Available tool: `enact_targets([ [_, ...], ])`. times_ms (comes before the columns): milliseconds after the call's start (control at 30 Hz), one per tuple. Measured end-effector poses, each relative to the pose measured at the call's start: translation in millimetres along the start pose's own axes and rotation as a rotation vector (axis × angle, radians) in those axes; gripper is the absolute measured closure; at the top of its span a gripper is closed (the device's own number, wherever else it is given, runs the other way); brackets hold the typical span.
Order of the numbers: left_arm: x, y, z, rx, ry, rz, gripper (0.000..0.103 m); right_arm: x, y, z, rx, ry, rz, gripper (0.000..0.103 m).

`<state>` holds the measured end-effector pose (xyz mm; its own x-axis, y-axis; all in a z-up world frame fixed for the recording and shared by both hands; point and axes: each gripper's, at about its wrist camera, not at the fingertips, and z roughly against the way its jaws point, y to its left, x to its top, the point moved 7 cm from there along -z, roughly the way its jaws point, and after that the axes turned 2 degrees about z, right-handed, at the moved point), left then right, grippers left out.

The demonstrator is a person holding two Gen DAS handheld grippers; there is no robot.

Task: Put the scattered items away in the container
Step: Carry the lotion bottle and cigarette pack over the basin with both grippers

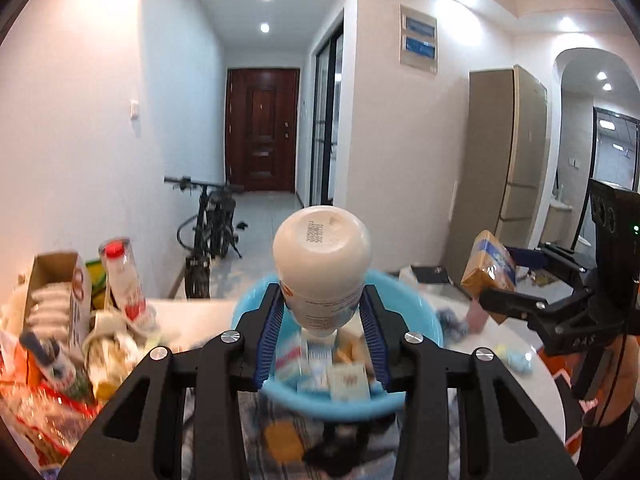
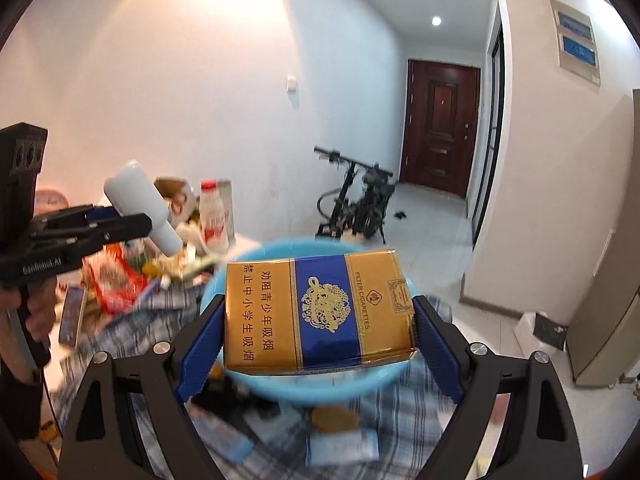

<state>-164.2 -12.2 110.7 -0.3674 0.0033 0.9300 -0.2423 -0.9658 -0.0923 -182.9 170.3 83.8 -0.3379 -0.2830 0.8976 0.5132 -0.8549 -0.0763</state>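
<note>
in the left wrist view, the left gripper (image 1: 322, 312) is seen closed on a white bottle (image 1: 322, 264), the 2 blue pads pressed to its sides near the neck, with the base pointed away from the camera. the bottle is held above the blue basin (image 1: 256, 300), in which several small boxes already lie. the basin stands on a checked cloth (image 1: 256, 440) towards the near edge of the white table (image 1: 520, 364). at the table's left edge a heap of clutter and a red-capped bottle (image 1: 120, 276) are seen.

in the right wrist view, the right gripper (image 2: 320, 320) is seen set wide and clamped on a gold and blue cigarette carton (image 2: 320, 312) by its 2 ends, also over the basin (image 2: 224, 276).

a clash is judged possible: both loads are held over 1 basin, so they could be knocked together if released at once. the smooth, tapered bottle could also be lost from the pads and dropped beside the rim.
</note>
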Motion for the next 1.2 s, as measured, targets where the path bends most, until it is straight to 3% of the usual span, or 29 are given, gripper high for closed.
enact_targets([
  [267, 24, 8, -33, -0.011, -0.025, 0.033, 0.065, 57, -3, -8, 0.009, -0.116, -0.021, 0.013],
  [533, -7, 18, -90, -0.012, 0.065, 0.045, 0.065, 33, -17, -73, 0.000, -0.039, -0.094, 0.013],
  [733, -21, 21, -111, 0.002, 0.105, 0.041, 0.065, 8, -27, -110, 0.016, 0.033, -0.119, 0.013],
  [1200, -23, 14, -116, 0.007, 0.132, 0.036, 0.065, 15, -26, -102, -0.007, 0.028, -0.094, 0.013],
])
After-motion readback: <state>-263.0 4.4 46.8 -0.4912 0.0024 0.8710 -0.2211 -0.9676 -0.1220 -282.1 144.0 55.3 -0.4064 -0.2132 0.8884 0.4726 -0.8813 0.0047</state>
